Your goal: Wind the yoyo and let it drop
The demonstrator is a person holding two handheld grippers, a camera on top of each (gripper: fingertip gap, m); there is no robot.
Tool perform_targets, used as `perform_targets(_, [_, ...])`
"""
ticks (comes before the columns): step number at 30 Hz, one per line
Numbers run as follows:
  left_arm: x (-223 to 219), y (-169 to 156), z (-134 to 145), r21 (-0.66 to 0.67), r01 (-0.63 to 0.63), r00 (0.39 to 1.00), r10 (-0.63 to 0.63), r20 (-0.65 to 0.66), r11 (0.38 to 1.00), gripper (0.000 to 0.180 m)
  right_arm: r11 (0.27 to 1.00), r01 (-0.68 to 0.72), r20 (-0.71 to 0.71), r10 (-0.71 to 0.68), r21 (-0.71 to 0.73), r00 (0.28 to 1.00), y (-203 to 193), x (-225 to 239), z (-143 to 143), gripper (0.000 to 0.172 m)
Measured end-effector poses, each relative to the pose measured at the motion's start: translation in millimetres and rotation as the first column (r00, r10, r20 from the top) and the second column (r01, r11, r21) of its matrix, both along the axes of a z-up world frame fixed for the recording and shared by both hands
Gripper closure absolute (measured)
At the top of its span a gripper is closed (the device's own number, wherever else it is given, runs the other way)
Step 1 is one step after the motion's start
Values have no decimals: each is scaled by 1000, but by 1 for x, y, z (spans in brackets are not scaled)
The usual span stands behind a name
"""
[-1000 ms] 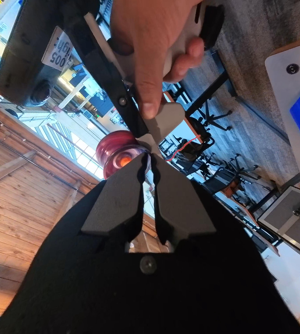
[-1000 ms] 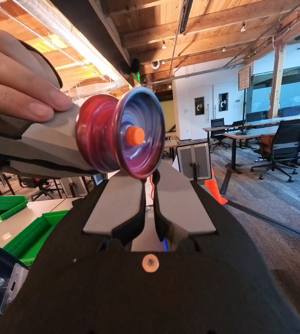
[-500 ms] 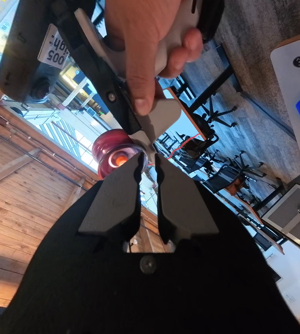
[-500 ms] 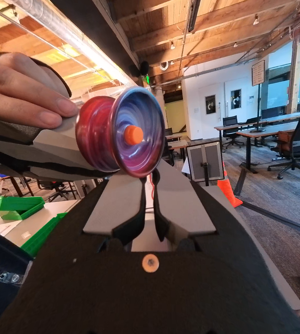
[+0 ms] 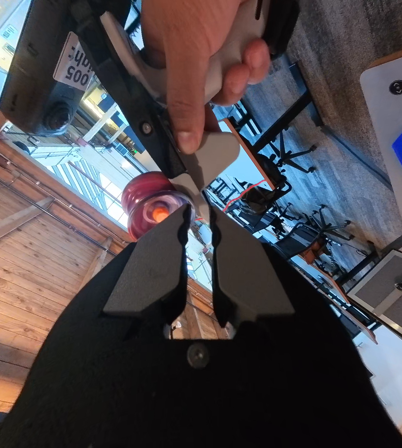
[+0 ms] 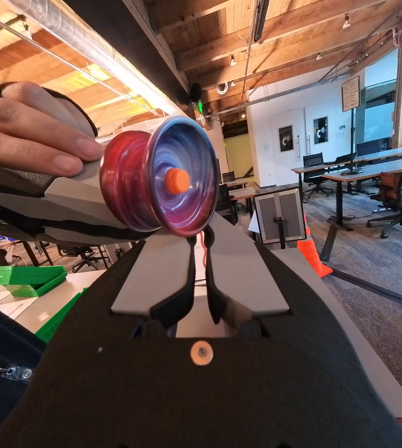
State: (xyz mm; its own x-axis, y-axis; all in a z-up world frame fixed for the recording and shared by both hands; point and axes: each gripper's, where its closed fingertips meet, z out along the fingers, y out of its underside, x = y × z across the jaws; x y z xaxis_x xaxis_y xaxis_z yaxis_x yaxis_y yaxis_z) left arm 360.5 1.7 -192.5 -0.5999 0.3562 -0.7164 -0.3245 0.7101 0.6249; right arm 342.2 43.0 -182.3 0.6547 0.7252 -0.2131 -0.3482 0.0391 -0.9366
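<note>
Release step underway: left gripper (image 5: 198, 213) is sitting apart, gripping nothing, yoyo (image 6: 161, 179) at its 11 o'clock spinning free, right gripper (image 6: 201, 236) pinching red string (image 6: 203, 244); next needs steady hold.

Bright daylight and ceiling strip glare; fisheye-bent edges, and the yoyo (image 6: 161, 179) looks slightly motion-blurred.

Red-and-purple swirled yoyo (image 6: 158, 179) with orange hub, tilted in midair, red string (image 6: 203, 247) hanging below.

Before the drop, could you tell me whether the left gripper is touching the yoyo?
Cannot tell: right wrist view shows left gripper fingers vanishing behind the yoyo, hiding contact.
</note>
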Motion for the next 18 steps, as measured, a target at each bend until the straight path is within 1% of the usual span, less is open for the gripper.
perform_targets(10, [-3, 1, -1, -12, -6, 1000, 6, 6, 1000, 168, 1000, 11, -3, -11, -4, 1000, 1, 6, 0, 172])
perform_targets(13, [-6, 1, 2, -35, -15, 999, 16, 32, 999, 167, 1000, 23, 5, -23, -7, 1000, 1, 10, -1, 172])
perform_targets(14, [-9, 0, 1, -65, -25, 999, 28, 46, 998, 167, 1000, 26, 7, -26, -8, 1000, 1, 11, -1, 172])
perform_targets(15, [-13, -2, -1, -125, -43, 997, 51, 60, 991, 167, 1000, 30, 9, -30, -9, 1000, 1, 13, -2, 172])
perform_targets(16, [-18, -4, -7, -207, -69, 994, 85, 69, 976, 167, 999, 34, 9, -34, -11, 999, 0, 15, -2, 172])
perform_targets(18, [-29, -9, -22, -366, -106, 986, 146, 82, 925, 167, 999, 41, 10, -41, -16, 999, -1, 18, -4, 172])
